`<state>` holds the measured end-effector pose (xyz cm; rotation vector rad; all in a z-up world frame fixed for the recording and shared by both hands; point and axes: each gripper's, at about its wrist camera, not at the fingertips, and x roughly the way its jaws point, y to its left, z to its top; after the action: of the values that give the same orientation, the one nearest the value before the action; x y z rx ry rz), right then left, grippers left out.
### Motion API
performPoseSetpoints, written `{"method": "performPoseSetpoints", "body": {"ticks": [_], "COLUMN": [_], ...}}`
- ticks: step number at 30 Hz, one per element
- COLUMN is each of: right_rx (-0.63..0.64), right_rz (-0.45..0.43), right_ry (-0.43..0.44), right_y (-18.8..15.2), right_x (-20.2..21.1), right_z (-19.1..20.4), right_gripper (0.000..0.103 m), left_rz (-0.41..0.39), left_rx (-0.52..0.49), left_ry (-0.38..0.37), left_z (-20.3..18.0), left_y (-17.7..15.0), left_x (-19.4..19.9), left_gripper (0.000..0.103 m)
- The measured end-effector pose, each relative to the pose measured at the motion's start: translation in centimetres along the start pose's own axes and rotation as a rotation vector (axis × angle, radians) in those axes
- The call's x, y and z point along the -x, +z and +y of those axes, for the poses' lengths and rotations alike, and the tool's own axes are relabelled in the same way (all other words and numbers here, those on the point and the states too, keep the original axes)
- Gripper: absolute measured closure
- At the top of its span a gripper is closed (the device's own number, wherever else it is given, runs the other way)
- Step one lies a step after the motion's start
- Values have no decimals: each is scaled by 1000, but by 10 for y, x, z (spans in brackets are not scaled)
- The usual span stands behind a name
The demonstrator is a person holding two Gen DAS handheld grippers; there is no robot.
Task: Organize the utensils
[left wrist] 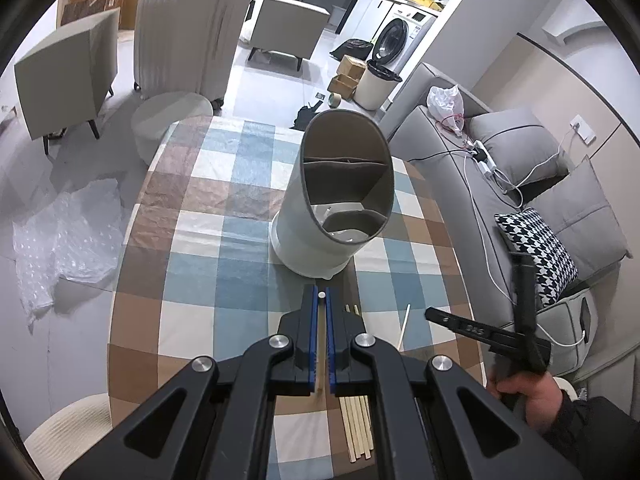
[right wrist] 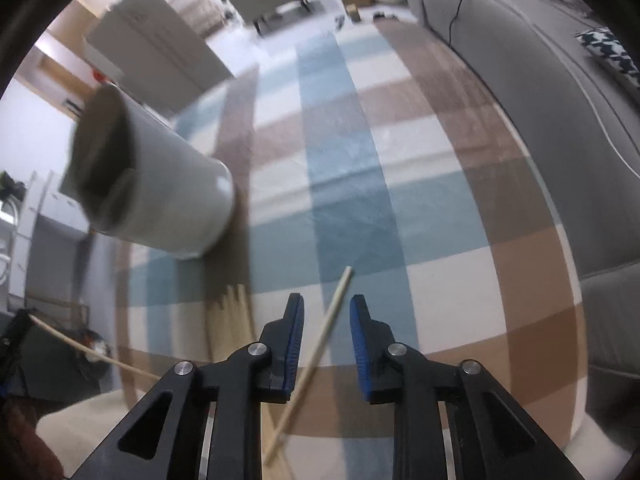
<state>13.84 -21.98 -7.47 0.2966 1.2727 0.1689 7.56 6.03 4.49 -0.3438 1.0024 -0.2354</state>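
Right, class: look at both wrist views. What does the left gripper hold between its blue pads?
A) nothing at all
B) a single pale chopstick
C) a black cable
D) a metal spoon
B: in the left wrist view the left gripper is shut on a single pale chopstick, whose round tip shows between the blue pads.
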Motion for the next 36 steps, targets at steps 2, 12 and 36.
{"method": "performPoseSetpoints", "body": {"ticks": [2, 12, 36], "right_rx": [20, 82, 173], "right_rz": [36, 156, -361], "right_ry": [-42, -230, 96], "right_y": [6, 17, -46], "right_x": [-10, -52, 79], "right_z": [2, 23, 45], "right_gripper": [78, 74, 100], "left_rz": [4, 27, -5], "left_rx": [-1, 19, -74], "left_ry": [0, -33, 22], "left_z": [2, 8, -17], "left_y": [2, 7, -4], "left_x": [-2, -5, 6], "left_gripper": [103, 103, 103]}}
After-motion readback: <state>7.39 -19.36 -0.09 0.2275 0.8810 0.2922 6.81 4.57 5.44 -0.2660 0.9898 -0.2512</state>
